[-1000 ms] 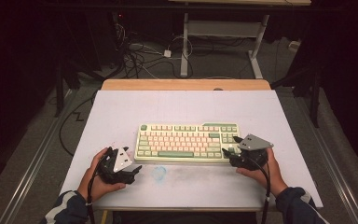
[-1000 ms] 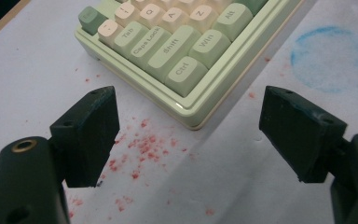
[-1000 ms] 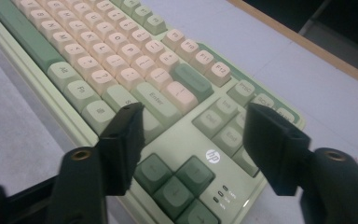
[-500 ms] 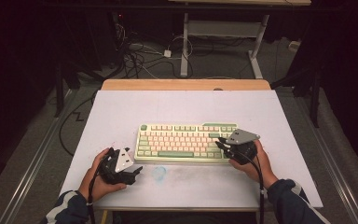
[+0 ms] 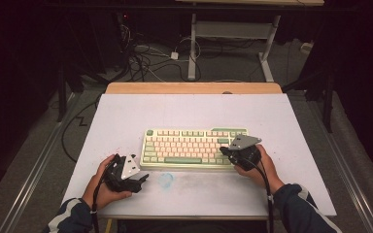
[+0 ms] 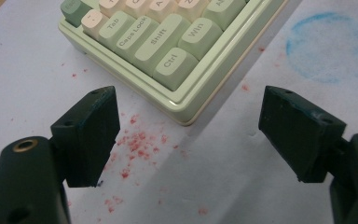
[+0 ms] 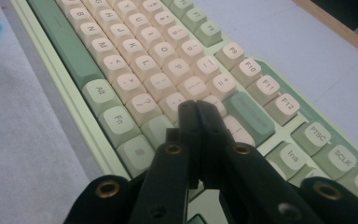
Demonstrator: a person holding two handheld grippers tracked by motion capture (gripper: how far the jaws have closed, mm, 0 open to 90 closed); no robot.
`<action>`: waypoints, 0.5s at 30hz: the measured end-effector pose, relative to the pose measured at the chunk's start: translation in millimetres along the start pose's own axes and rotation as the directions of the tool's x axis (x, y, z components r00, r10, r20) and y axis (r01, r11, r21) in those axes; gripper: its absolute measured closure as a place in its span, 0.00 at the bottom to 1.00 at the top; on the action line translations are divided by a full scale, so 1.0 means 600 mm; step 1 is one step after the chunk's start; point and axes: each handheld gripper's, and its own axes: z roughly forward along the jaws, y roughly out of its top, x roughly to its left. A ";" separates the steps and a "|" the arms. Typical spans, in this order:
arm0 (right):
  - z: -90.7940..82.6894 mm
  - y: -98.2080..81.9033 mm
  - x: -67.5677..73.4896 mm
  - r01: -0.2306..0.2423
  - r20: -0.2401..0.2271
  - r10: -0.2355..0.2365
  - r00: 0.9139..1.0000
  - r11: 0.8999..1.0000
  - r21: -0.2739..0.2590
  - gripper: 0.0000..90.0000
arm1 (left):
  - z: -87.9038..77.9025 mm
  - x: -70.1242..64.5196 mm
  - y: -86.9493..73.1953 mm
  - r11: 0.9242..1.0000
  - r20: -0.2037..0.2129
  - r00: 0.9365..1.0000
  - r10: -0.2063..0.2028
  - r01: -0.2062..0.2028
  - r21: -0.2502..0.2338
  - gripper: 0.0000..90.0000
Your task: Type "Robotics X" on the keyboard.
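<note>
A pale green keyboard (image 5: 189, 148) with cream and green keys lies in the middle of the white table. My right gripper (image 5: 225, 151) hovers over its right end, and its jaws have just been closing. In the right gripper view the right gripper (image 7: 198, 109) is shut with nothing between its jaws, tips just above the keys near Backspace on the keyboard (image 7: 135, 51). My left gripper (image 5: 141, 178) rests on the table in front of the keyboard's near left corner. In the left gripper view the left gripper (image 6: 186, 135) stands open and empty, facing the Ctrl corner of the keyboard (image 6: 177, 60).
A blue smudge (image 5: 165, 180) marks the white table cover (image 5: 126, 116) just in front of the keyboard. Red specks (image 6: 135, 140) are scattered near the left gripper. A wooden table edge (image 5: 194, 88) runs along the back, with cables and desk legs on the floor beyond.
My right gripper has moved left from beside the keyboard's right end to above its right-hand keys, and its jaws have closed. The left gripper has stayed put.
</note>
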 end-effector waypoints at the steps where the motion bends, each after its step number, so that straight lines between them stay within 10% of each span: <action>1: 0.000 -0.001 0.000 -0.003 -0.003 0.003 1.000 1.000 0.004 1.00 | 0.001 0.000 -0.001 1.000 0.000 1.000 0.000 0.000 -0.001 0.21; 15: 0.005 -0.011 0.001 0.000 -0.008 0.001 1.000 1.000 0.027 1.00 | -0.003 0.001 0.003 1.000 -0.002 1.000 0.001 -0.001 -0.005 0.22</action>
